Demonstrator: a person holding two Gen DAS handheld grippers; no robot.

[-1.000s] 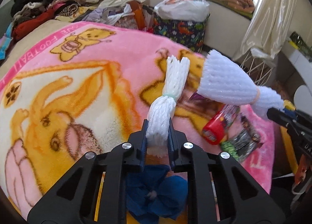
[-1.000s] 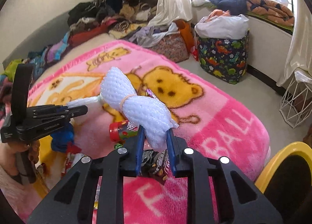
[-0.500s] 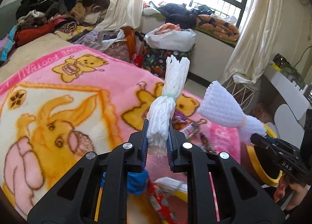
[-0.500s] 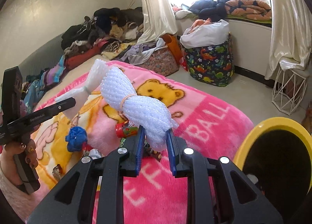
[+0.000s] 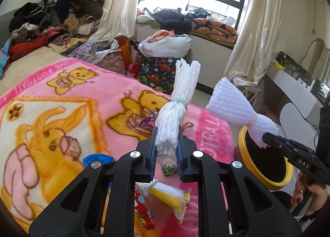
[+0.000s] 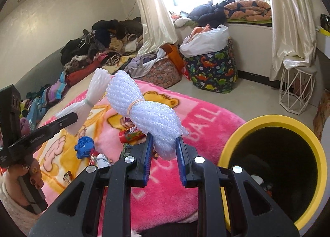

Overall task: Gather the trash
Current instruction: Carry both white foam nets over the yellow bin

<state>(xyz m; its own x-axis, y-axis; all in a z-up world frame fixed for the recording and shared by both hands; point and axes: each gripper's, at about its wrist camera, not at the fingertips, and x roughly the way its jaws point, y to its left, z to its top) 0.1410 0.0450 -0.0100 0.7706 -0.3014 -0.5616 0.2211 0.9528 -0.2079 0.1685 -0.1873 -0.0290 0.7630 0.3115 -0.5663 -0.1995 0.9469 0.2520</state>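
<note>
Above pink blanket (image 5: 86,92), 2 foam nets (image 5: 177,111) (image 6: 144,115) are clamped by left gripper (image 5: 166,150) and right gripper (image 6: 164,154), beside yellow bin (image 6: 288,125).

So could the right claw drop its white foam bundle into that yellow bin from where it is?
Probably yes. The right claw, shut on its foam net bundle, hangs beside the yellow bin, whose open mouth faces it with nothing between. A short move right should do.
</note>
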